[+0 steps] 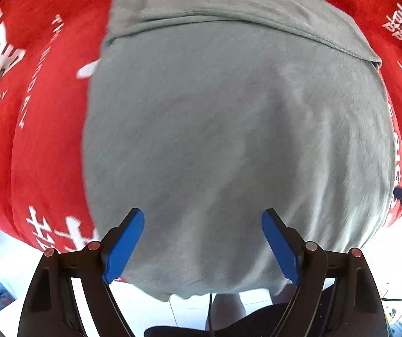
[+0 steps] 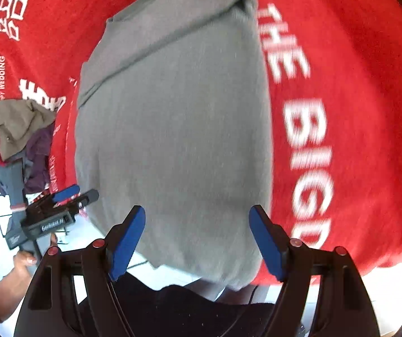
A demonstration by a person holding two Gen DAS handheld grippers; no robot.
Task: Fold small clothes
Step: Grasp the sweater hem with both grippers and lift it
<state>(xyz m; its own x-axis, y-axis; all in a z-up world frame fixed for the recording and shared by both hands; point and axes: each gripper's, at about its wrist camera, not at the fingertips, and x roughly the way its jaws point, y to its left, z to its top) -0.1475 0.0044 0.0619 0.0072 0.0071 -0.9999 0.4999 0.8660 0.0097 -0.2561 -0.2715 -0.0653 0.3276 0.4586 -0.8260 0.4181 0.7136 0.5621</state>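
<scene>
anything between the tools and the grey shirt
Nothing visible. The grey shirt lies bare on the red cloth, right under both open tools, left and right. The clothes pile sits off to the side.

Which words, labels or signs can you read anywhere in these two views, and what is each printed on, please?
"THE BIG D", cut off below: red cloth, white letters, right wrist view.
"WEDDING": same cloth, small print at the left edge.
White Chinese characters: same cloth, several spots; too stylised and blurred to read.
Small white lettering: same cloth, left wrist view; blurred.
White label on the left tongs body: too blurred to read.
Grey garment: no text.
</scene>
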